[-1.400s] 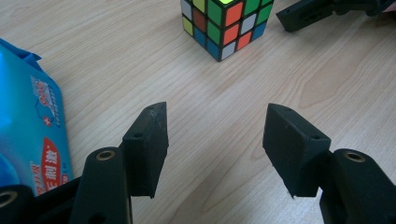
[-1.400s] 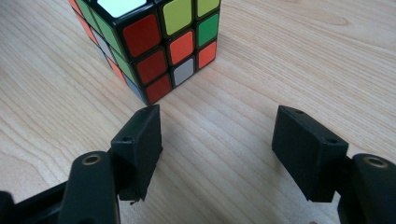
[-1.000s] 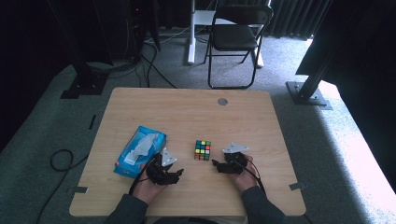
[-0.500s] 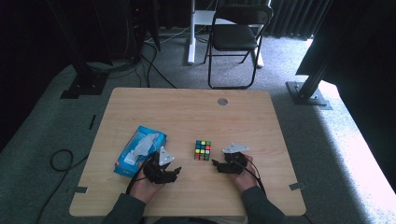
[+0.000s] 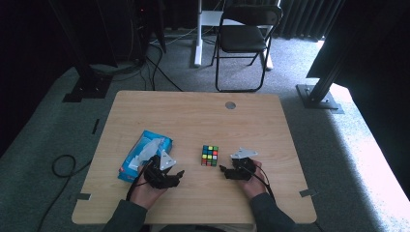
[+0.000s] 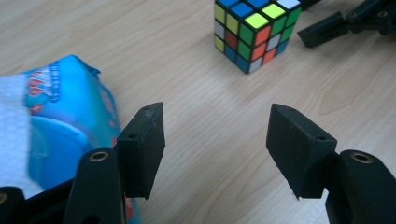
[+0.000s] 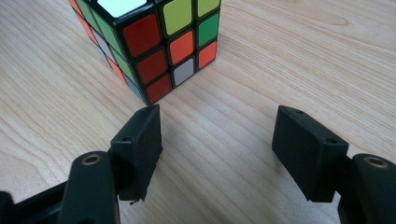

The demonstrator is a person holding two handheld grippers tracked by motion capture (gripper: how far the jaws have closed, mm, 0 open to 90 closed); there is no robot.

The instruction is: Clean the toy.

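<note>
A scrambled Rubik's cube (image 5: 210, 155) rests on the wooden table (image 5: 193, 116), between my two grippers. My left gripper (image 5: 179, 174) lies low on the table to the cube's left, jaws open and empty. In the left gripper view the cube (image 6: 254, 32) sits ahead and a little right of the open left gripper (image 6: 217, 149). My right gripper (image 5: 223, 169) is just right of the cube, also open and empty. Its own view puts the cube (image 7: 154, 42) close ahead and left of the open right gripper (image 7: 217, 149), apart from the fingers.
A blue pack of tissues (image 5: 140, 154) lies beside my left hand, with white tissue sticking out (image 6: 14, 130). A round grommet hole (image 5: 230, 105) sits near the table's far edge. A black folding chair (image 5: 244, 38) stands beyond the table.
</note>
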